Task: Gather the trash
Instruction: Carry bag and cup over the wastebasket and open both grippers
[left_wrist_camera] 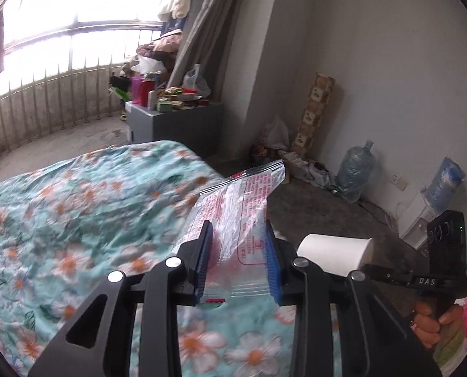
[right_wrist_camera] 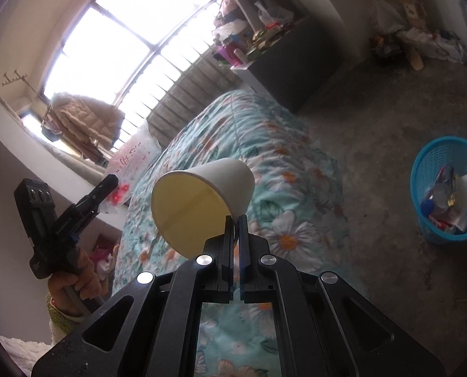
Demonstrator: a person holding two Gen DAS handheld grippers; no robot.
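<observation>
A clear plastic wrapper with red print hangs above the floral quilt, pinched between the blue pads of my left gripper, which is shut on it. My right gripper is shut on the rim of a white paper cup, held tilted with its mouth toward the camera. The same cup shows in the left wrist view to the right of the wrapper. In the right wrist view, the left gripper is at the far left, held by a hand. A blue trash basket holding several scraps stands on the floor to the right.
The bed fills the middle of both views. A grey cabinet piled with clutter stands beyond its corner. Large water bottles and boxes line the wall. Bare concrete floor lies between the bed and the basket.
</observation>
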